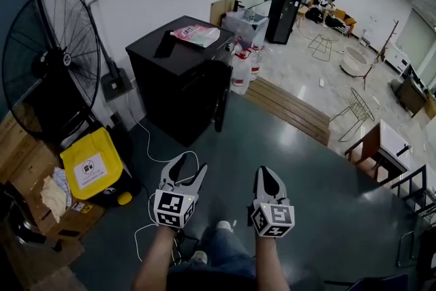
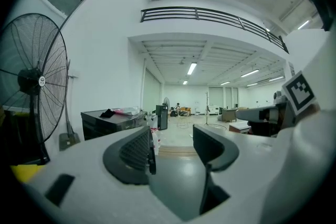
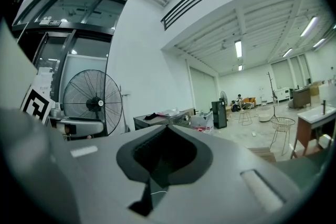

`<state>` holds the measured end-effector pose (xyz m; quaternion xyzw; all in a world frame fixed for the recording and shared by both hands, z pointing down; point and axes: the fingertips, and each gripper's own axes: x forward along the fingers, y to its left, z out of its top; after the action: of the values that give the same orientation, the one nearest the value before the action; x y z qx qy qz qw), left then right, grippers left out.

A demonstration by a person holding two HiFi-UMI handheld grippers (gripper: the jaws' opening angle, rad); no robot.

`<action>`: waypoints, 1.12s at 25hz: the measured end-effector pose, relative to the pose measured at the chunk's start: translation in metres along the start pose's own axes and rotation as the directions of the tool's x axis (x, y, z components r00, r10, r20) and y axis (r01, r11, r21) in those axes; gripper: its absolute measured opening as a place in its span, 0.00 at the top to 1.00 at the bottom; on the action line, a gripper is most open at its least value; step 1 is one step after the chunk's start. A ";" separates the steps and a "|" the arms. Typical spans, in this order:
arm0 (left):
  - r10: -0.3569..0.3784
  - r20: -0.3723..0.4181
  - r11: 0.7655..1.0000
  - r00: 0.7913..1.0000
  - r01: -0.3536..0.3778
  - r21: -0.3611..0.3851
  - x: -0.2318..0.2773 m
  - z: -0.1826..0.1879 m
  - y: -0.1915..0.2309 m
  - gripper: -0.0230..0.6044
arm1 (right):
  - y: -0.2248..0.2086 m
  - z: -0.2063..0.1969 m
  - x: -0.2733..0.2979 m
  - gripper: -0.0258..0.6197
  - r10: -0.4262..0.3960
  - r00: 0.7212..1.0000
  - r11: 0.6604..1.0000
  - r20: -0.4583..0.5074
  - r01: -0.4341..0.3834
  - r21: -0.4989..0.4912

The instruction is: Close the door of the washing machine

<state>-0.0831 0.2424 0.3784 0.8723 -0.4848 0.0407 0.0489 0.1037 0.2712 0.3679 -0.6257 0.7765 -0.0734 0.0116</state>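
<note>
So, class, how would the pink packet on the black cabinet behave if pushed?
The pink packet looks like soft wrapping, so it is probably floppy and light. It lies flat on the smooth top of the black cabinet, so it would likely slide, not roll.

Fan [image 1: 48, 65] was clipped by the left edge in head view. Both forearms [image 1: 153, 262] ran off the bottom edge. Black cabinet [image 1: 180, 78]: couldn't tell whether it had a door (faces too dark). Pink item [image 1: 196, 34] on top was too small to identify. Right gripper [image 3: 166, 134] body blocked the lower half of its own view.
</note>
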 end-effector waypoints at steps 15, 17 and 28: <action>0.137 -0.046 0.991 0.989 -0.137 0.007 0.250 -0.027 0.080 0.56 | -0.151 -0.019 0.265 0.94 0.090 0.996 0.995 -0.003 -0.090 0.038; 0.170 -0.077 0.985 0.982 -0.171 -0.015 0.289 -0.027 0.095 0.56 | -0.169 -0.014 0.313 0.94 0.135 0.990 0.990 -0.035 -0.134 0.034; 0.306 -0.138 0.947 0.942 -0.316 -0.054 0.419 -0.028 0.163 0.56 | -0.219 -0.015 0.497 0.94 0.295 0.943 0.955 -0.152 -0.296 0.016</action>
<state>-0.0020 -0.1927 0.4637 0.7779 -0.6135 0.0855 0.1058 0.2065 -0.2561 0.4471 -0.4949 0.8603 -0.1156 -0.0391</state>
